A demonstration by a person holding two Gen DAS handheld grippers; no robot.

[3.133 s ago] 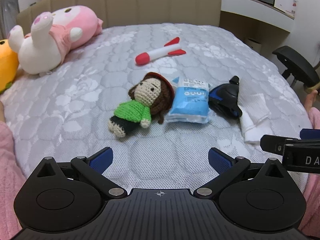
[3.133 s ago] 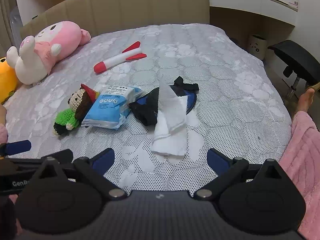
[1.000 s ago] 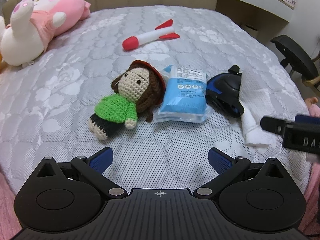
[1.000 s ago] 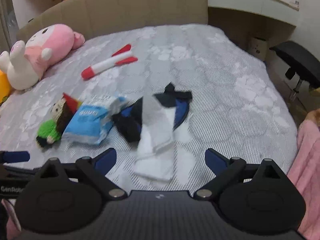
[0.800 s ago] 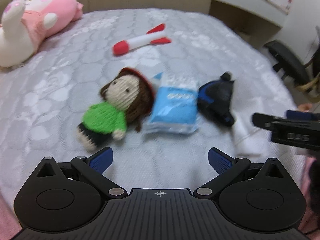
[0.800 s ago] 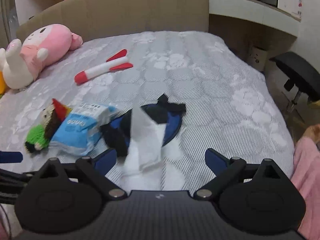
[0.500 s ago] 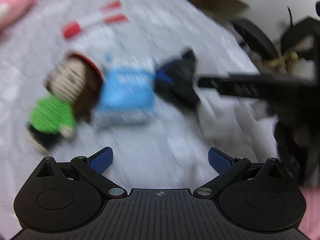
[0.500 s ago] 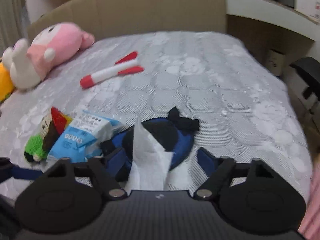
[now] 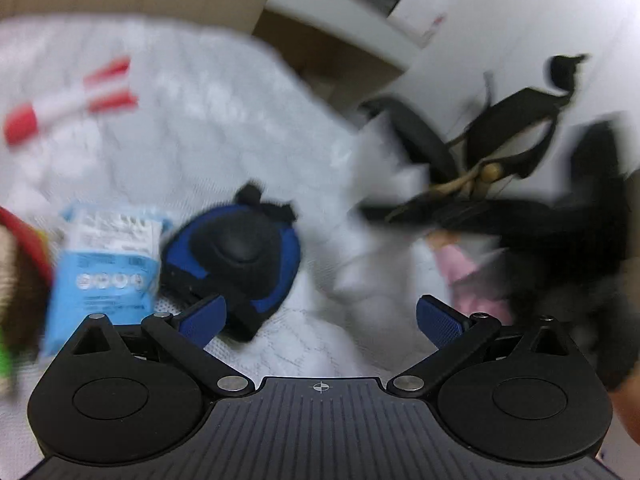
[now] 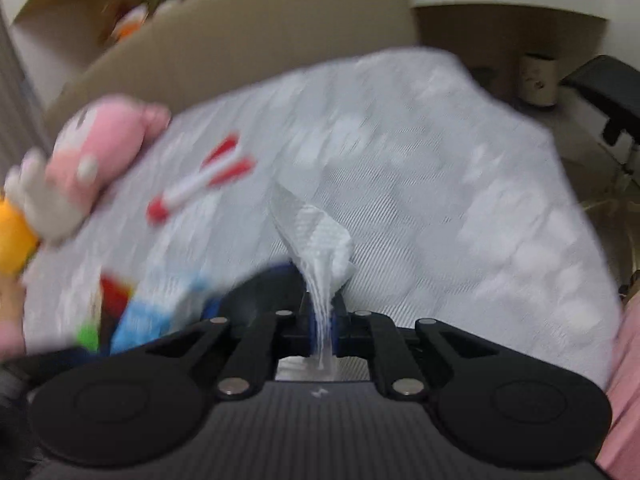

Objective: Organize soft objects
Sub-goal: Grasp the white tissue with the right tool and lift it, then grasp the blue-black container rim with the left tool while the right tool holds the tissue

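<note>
right tongs (image 10: 323,320): they were wide open over the bed. Now the blue tips are pressed together at the bottom middle of the right view, pinching the white cloth.
white cloth (image 10: 320,248): it lay flat beside the blue and black pouch. Now it stands up in a bunch out of the right tongs.
left tongs (image 9: 318,316): they have swung to the right and moved closer. One blue tip now sits right in front of the blue and black pouch (image 9: 240,252).
doll (image 9: 20,280): it was in the middle of the left view. Now it is at the left edge.
both views: sharp before, blurry now.
</note>
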